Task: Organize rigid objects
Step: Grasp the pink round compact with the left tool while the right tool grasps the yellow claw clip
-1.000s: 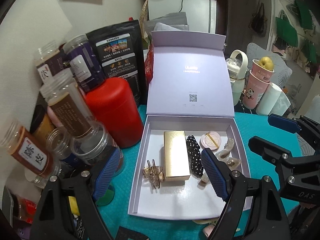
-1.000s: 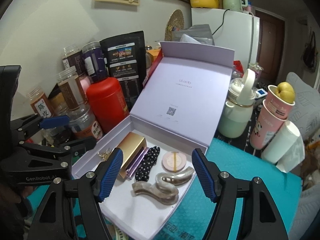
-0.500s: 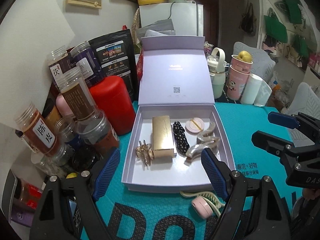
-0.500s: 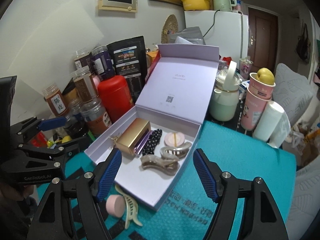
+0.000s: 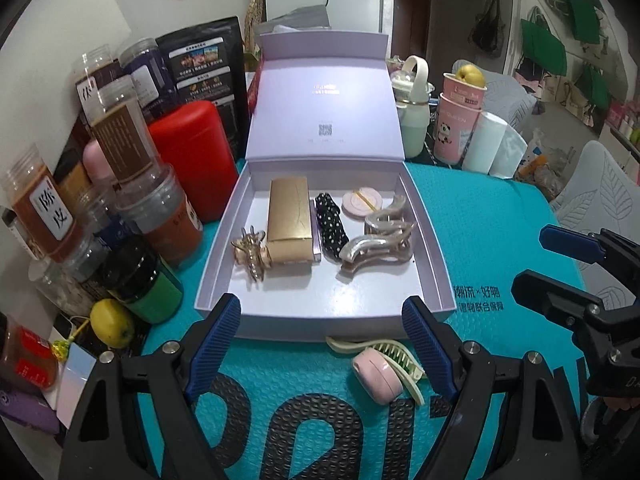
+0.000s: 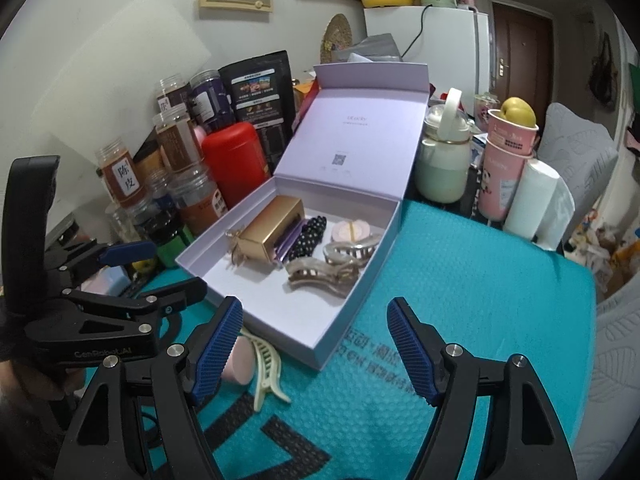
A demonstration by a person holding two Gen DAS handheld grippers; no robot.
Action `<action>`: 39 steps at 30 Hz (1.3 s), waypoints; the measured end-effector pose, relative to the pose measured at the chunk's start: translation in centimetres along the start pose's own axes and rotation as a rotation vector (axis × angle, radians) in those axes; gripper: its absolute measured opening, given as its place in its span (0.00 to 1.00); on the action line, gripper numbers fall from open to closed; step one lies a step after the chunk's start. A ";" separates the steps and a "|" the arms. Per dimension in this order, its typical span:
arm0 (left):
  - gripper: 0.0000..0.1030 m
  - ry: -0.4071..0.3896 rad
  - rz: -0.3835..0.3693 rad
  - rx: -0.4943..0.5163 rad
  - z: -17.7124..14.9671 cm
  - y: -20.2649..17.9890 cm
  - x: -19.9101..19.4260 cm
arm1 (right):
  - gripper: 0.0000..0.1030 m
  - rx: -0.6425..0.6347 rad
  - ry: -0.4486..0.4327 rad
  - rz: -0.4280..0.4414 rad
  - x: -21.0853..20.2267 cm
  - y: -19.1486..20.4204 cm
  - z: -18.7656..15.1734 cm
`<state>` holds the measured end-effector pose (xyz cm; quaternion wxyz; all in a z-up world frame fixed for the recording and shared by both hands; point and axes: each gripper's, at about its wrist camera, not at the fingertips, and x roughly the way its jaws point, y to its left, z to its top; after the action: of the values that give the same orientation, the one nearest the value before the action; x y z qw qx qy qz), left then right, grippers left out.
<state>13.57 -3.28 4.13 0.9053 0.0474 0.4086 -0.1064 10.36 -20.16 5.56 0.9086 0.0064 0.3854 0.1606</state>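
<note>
Evidently most of the sorting is done: the lavender box already holds a gold case and several clips, while a pink round compact and a pale green claw clip lie on the teal mat just before its near wall. Both the left gripper and right gripper stand wide and empty. Next, I judge, one must lower over the compact and close on it.
</note>
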 end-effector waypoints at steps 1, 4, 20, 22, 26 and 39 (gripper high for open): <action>0.81 0.004 0.000 -0.002 -0.3 0.0 0.3 | 0.73 0.000 0.003 0.001 0.1 0.0 -0.2; 0.81 0.024 -0.030 0.003 -0.9 -0.3 1.2 | 0.73 -0.001 0.019 0.001 0.4 0.0 -1.2; 0.81 0.121 -0.053 -0.001 -3.9 0.2 4.9 | 0.73 0.002 0.086 0.036 2.7 -0.2 -3.6; 0.81 0.131 -0.040 -0.010 -4.3 0.8 5.1 | 0.73 -0.006 0.095 0.044 3.0 0.0 -3.7; 0.81 0.146 -0.040 -0.048 -5.2 2.0 5.2 | 0.73 -0.034 0.098 0.054 3.5 0.7 -3.8; 0.81 0.128 -0.042 -0.037 -6.8 3.7 3.7 | 0.73 -0.100 0.145 0.085 5.9 2.9 -4.9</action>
<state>11.87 0.88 -3.11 0.8755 0.0286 0.4686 -0.1146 9.97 -16.21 -1.61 0.8698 -0.0341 0.4413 0.2182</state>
